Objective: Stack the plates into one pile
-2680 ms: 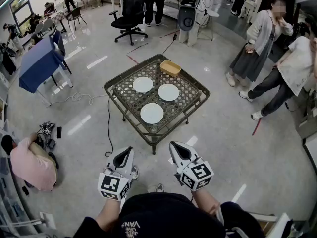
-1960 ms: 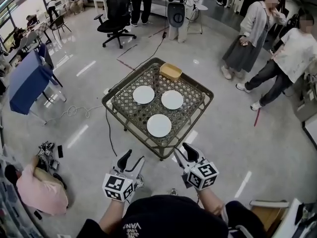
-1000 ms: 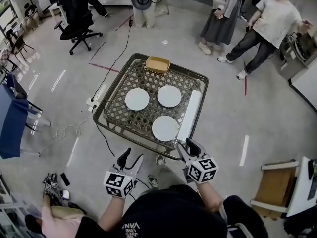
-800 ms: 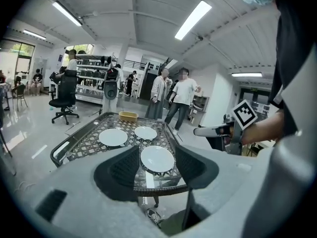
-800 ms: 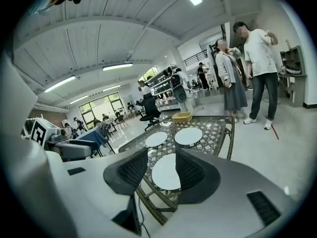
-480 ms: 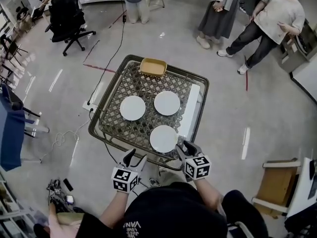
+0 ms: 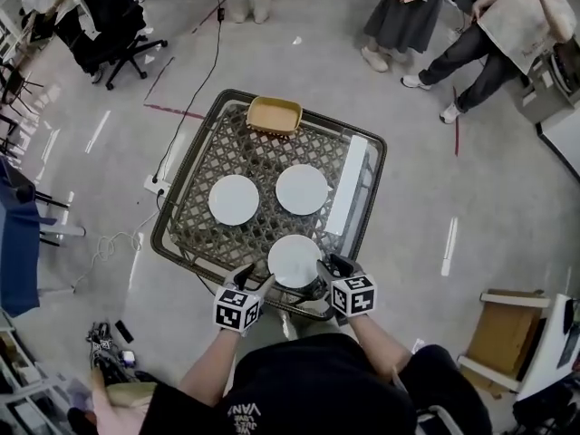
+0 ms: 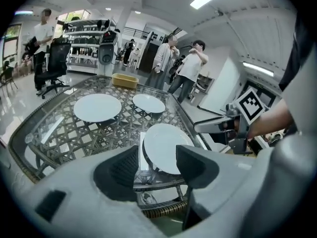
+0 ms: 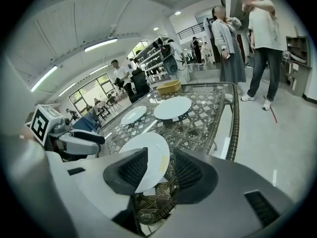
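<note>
A: Plates, count and place?
B: Three, all single, laid flat on the table (image 7: 184,170). Near plate (image 7: 294,259) at the front edge. Left plate (image 7: 234,198) and right plate (image 7: 301,188) lie behind it, each apart from the others. No pile is begun.

A: Grippers?
B: Left gripper (image 8: 157,155): jaws spread, nothing pinched, near plate seen through the gap. Right gripper (image 9: 159,157): jaws spread, nothing pinched, same plate in line. Both are held at the front edge, one to each side of the near plate. Contact with its rim is probably not made, though this cannot be settled from the head view.

A: Done, and left?
B: Nothing is done. Judged left: one plate to be lifted and set on a second, then the same with the third.

A: Other items?
B: Tray (image 7: 274,114) at the far edge. White bar (image 7: 346,184) along the right side, just beside the right plate. Chair (image 7: 101,16) and two bystanders (image 7: 507,25) are on the floor, well apart. The path is judged unobstructed. A flat rim on a smooth top may be hard to get under.
</note>
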The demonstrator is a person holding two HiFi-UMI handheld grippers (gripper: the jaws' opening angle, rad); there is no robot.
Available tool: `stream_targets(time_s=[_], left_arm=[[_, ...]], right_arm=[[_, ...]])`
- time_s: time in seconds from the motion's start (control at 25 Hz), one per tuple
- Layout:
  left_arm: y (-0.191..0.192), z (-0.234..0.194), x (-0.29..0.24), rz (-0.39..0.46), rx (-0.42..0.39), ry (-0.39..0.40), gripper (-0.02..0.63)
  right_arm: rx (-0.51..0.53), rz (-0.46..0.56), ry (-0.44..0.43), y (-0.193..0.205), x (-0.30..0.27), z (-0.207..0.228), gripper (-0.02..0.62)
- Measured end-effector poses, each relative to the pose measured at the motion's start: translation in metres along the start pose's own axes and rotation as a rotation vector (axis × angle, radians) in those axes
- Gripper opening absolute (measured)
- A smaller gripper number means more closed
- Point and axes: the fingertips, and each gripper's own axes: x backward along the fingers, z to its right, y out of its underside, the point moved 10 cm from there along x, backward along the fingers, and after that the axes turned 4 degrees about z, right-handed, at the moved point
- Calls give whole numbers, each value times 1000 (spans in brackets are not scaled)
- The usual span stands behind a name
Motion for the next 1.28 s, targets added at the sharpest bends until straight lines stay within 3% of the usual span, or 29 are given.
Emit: stream_targets(time_s=[0.56, 0.8, 0.96, 1.28], left_arm=[[5, -19, -54, -216, 182, 128, 259], [0, -29, -57, -216, 245, 189, 259], [-3, -32, -55, -213, 248, 202, 259], [-37, -64, -42, -137, 221, 189, 259]], right_arm=[[-102, -105, 53, 13, -45, -6, 170], [-178, -91, 91, 11, -51, -15, 167], [-246, -78, 110, 10, -50, -19, 170], [-249, -28, 86, -17, -65, -42, 170]])
